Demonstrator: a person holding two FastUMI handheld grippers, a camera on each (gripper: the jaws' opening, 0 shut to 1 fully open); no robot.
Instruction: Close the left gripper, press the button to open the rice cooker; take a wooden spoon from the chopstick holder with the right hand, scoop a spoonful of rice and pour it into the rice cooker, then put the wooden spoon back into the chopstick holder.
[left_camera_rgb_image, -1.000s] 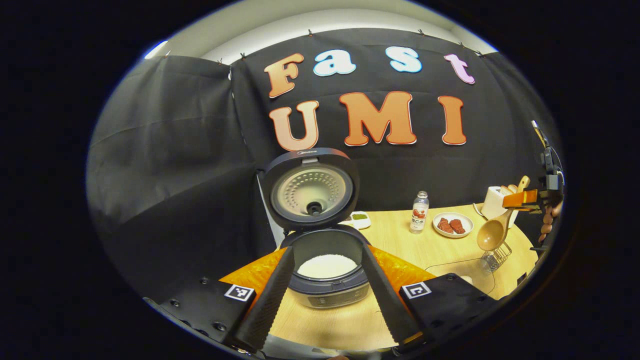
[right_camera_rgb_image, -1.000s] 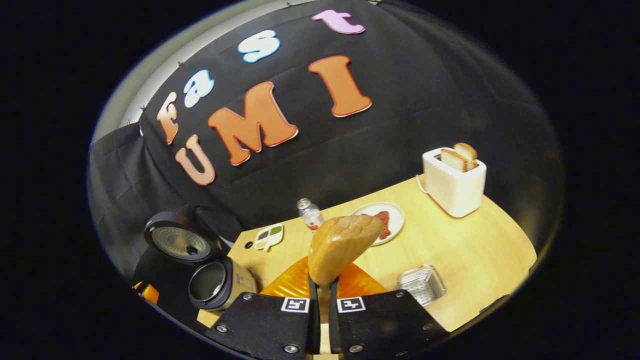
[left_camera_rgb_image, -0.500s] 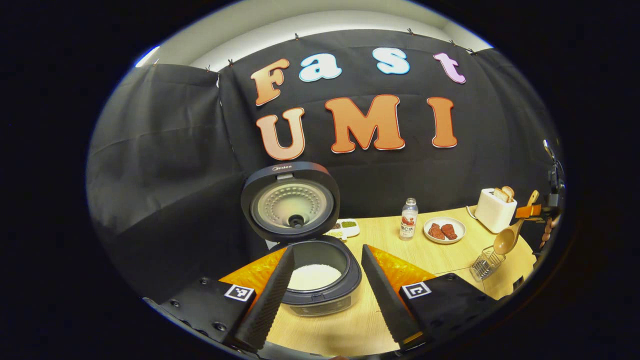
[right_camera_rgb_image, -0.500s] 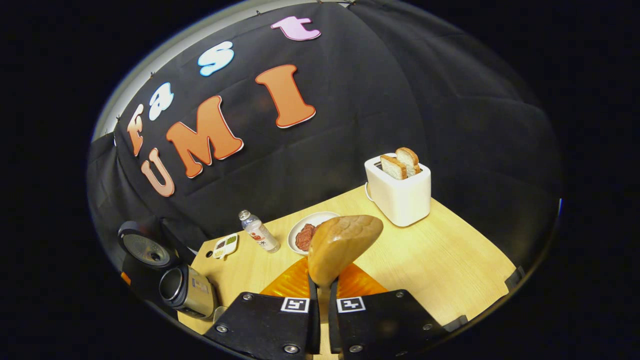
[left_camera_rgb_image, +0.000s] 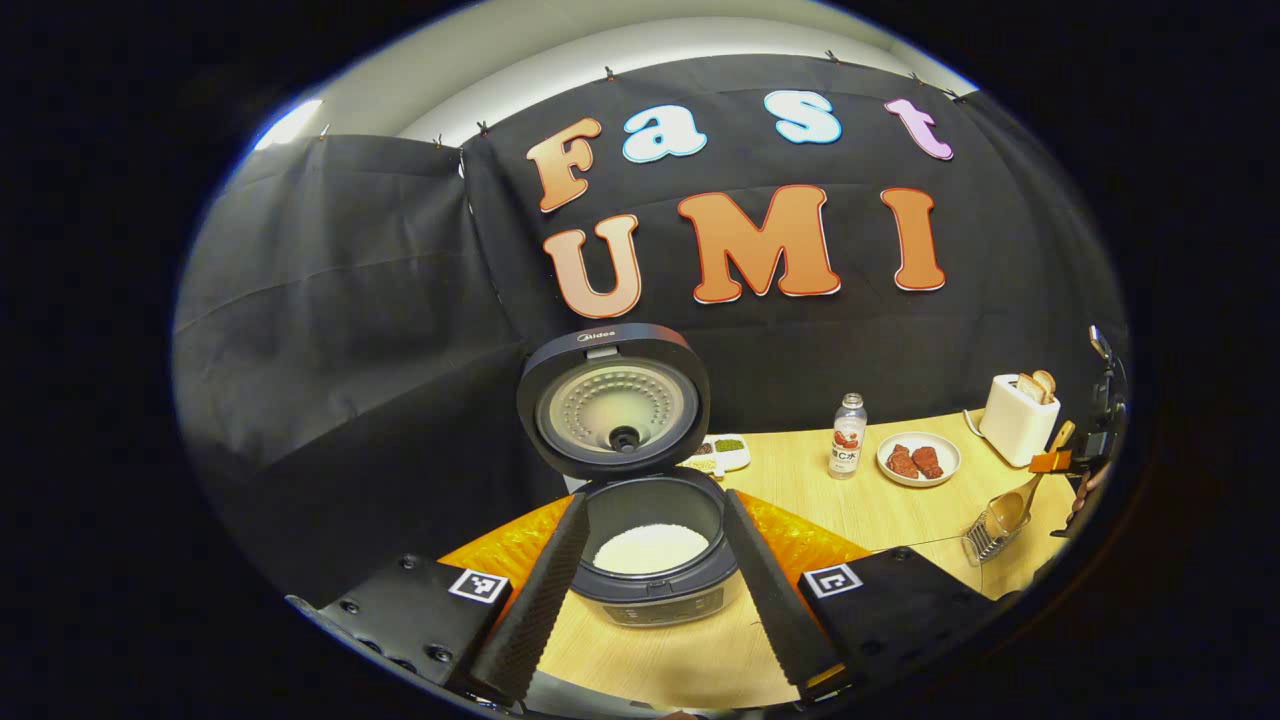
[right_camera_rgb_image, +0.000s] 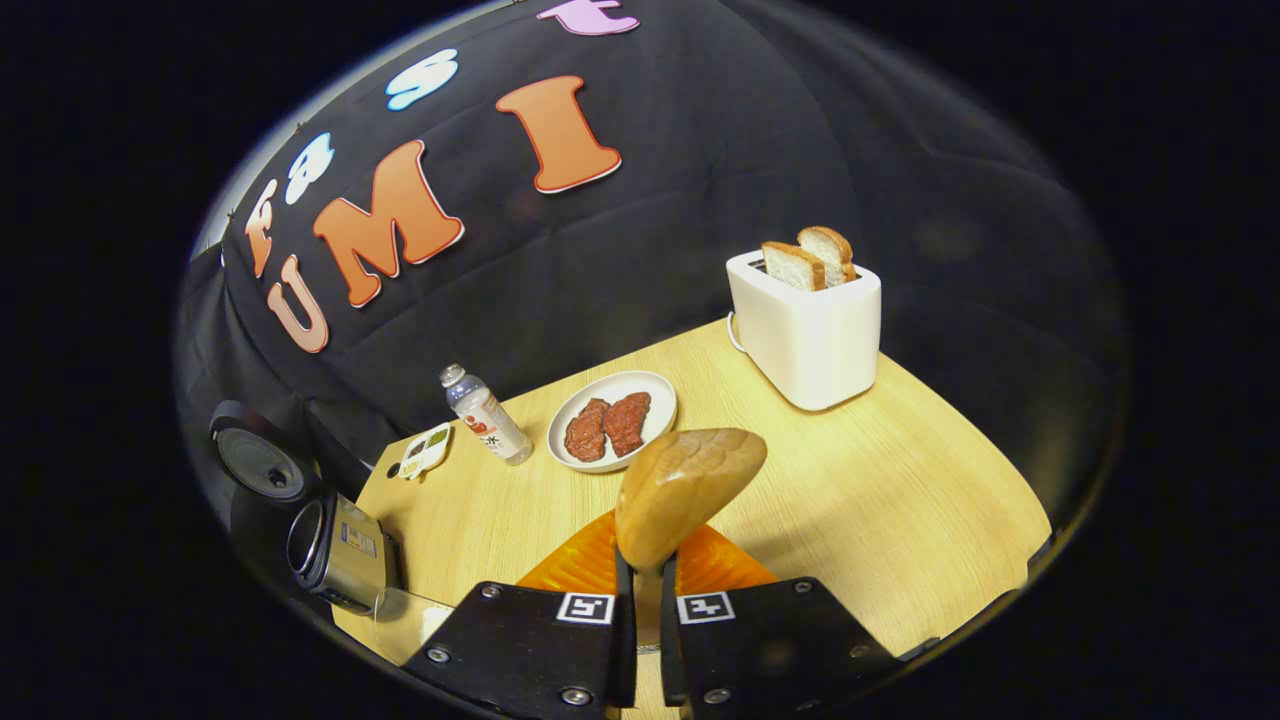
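Note:
The rice cooker (left_camera_rgb_image: 655, 580) stands with its lid (left_camera_rgb_image: 612, 405) up and white rice (left_camera_rgb_image: 650, 548) in its pot. My left gripper (left_camera_rgb_image: 655, 500) is open just before it, one finger on either side of the pot, holding nothing. At the far right, my right gripper (left_camera_rgb_image: 1060, 462) holds the wooden spoon (left_camera_rgb_image: 1008, 508) bowl-down at the mouth of the wire chopstick holder (left_camera_rgb_image: 980, 542). In the right gripper view, my right gripper (right_camera_rgb_image: 640, 575) is shut on the spoon's handle, and the spoon's bowl (right_camera_rgb_image: 685, 490) stands up before the camera. The rice cooker (right_camera_rgb_image: 335, 545) sits at the left there.
On the wooden table (right_camera_rgb_image: 900, 500) stand a white toaster (right_camera_rgb_image: 810, 325) with bread, a plate of meat (right_camera_rgb_image: 612, 420), a small bottle (right_camera_rgb_image: 485, 410) and a little divided dish (right_camera_rgb_image: 425, 450). A clear container (left_camera_rgb_image: 940, 560) lies near the holder.
My right gripper has carried the spoon right and down to the wire holder, which has slipped out of its own view. My left gripper drew back a little, still open.

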